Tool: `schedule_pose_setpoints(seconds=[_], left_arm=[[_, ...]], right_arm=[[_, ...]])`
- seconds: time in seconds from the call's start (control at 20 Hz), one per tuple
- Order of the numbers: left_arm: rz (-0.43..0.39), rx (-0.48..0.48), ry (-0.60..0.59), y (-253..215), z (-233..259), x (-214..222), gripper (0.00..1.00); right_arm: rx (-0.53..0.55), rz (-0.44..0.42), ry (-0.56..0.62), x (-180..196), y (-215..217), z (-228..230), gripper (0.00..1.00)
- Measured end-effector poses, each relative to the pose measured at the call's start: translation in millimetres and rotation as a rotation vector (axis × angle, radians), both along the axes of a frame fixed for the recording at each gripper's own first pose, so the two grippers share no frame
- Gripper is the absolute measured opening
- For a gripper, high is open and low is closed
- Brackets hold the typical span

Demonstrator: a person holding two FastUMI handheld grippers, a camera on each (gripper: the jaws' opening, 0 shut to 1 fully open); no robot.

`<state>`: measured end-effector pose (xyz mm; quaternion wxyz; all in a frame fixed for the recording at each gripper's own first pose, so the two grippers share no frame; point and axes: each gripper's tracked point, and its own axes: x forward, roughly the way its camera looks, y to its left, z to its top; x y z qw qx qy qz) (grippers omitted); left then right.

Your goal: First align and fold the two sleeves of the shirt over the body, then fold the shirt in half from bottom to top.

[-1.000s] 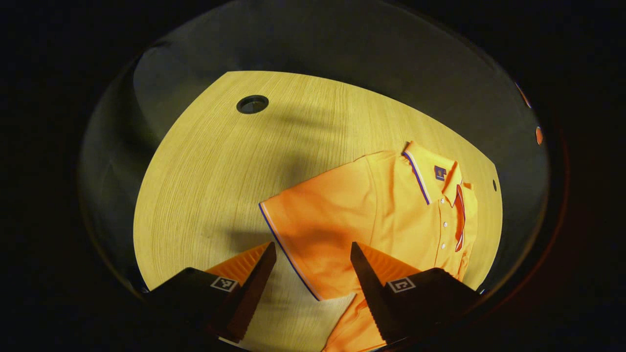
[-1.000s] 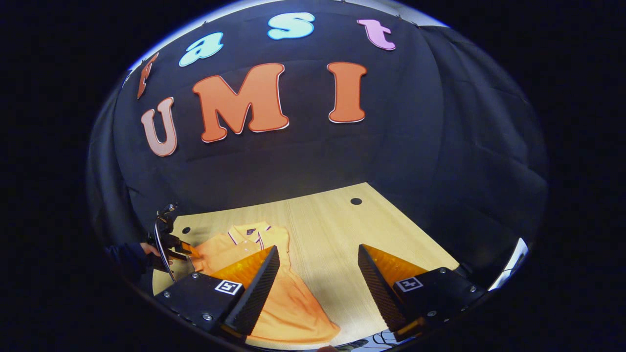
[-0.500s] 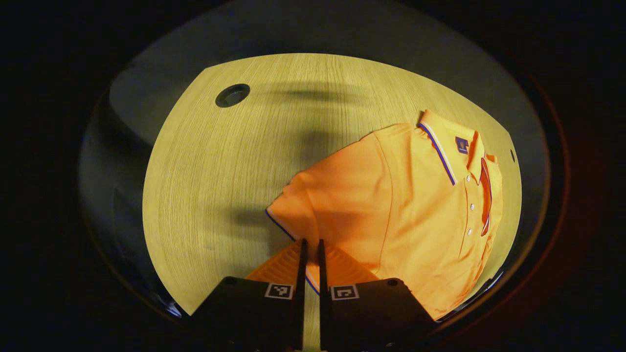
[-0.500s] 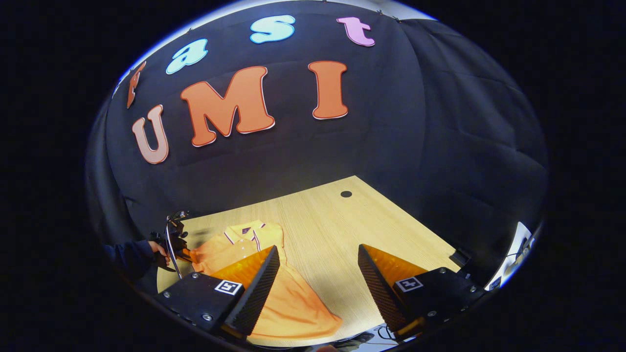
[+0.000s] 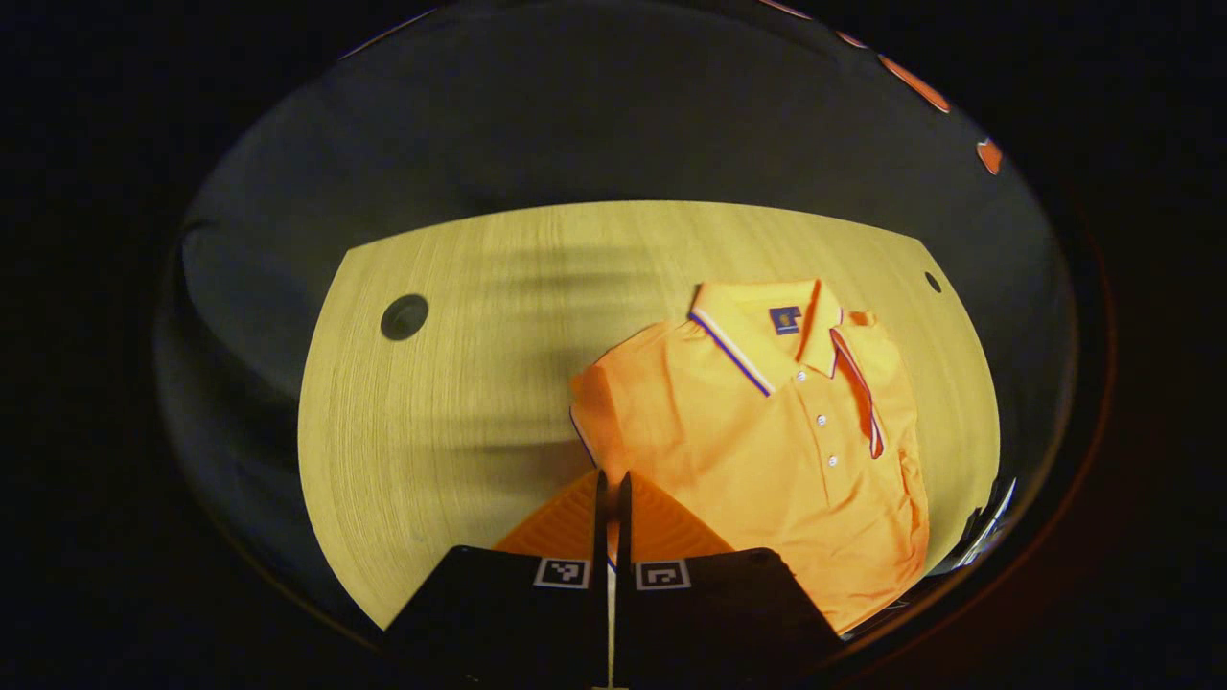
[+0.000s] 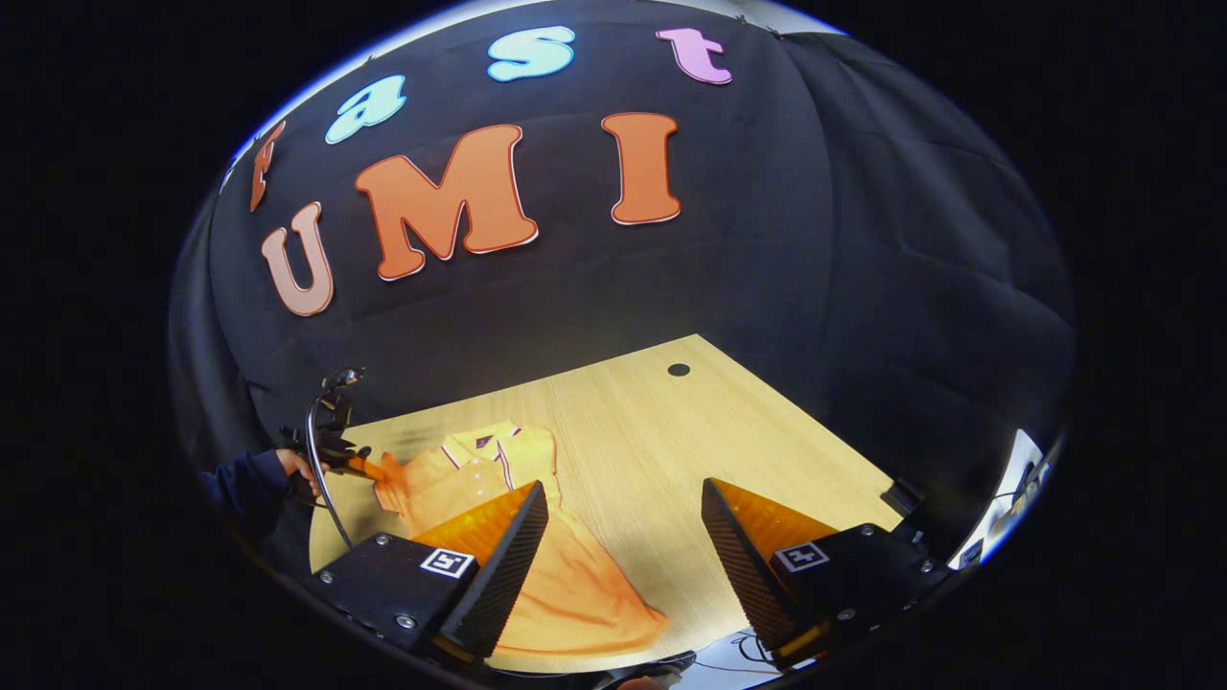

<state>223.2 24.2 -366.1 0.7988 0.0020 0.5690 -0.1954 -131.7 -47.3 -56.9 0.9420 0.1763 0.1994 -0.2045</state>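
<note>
Fingers of my left gripper (image 5: 611, 498) pinch the sleeve edge of the orange short-sleeved polo shirt (image 5: 767, 450), which spreads ahead across the pale wooden table (image 5: 460, 383). My right gripper (image 6: 623, 537) hovers spread wide, shirt beside its left finger.

The shirt's (image 5: 767, 450) sleeve edge is hidden between the left gripper's (image 5: 611, 498) closed jaws.
</note>
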Motion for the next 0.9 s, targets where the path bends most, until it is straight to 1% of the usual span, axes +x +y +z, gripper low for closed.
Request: schedule_pose_setpoints(seconds=[0.15,0.25,0.3,0.35,0.4,0.45,0.55,0.6,0.65,0.7,0.8,0.9], left_arm=[[-0.068,-0.048,-0.038,-37.8,18.4,1.4,0.04],[-0.106,-0.139,-0.068,-70.9,35.4,-1.1,0.07],[-0.12,-0.184,-0.078,-84.9,46.7,-3.4,0.14],[-0.135,-0.234,-0.085,-98.1,56.3,-6.3,0.22],[-0.153,-0.266,-0.092,-107.0,65.1,-14.0,0.38],[-0.166,-0.282,-0.106,-111.6,70.8,-15.9,0.45],[-0.175,-0.258,-0.147,-110.1,76.0,-20.4,0.69],[-0.171,-0.243,-0.17,-106.4,79.3,-22.6,0.91],[-0.156,-0.243,-0.19,-104.1,87.9,-26.8,0.99],[-0.139,-0.251,-0.211,-102.4,98.6,-31.8,0.94],[-0.106,-0.263,-0.271,-96.0,117.2,-40.3,0.97],[-0.059,-0.229,-0.33,-81.6,131.0,-51.1,0.98]], right_arm=[[-0.025,0.001,0.015,-8.3,-3.5,-3.5,0.98],[-0.024,0.0,0.013,-13.8,-3.5,-2.7,0.98],[-0.021,-0.001,0.012,-16.3,-5.0,-2.6,0.98],[-0.019,-0.007,0.016,-19.4,-7.7,-4.9,0.98],[-0.015,-0.009,0.016,-21.6,-9.3,-6.2,0.98],[-0.012,-0.011,0.014,-23.7,-9.4,-6.1,0.98],[-0.011,-0.006,0.003,-23.7,-13.0,-6.5,0.98],[-0.014,-0.002,-0.002,-22.7,-14.8,-6.6,0.98],[-0.018,0.008,-0.01,-20.8,-16.1,-6.8,0.98],[-0.03,0.016,-0.013,-17.7,-19.1,-6.6,0.98],[-0.065,0.044,-0.038,-10.1,-22.0,-2.9,0.98],[-0.103,0.088,-0.069,1.3,-20.6,0.4,0.98]])
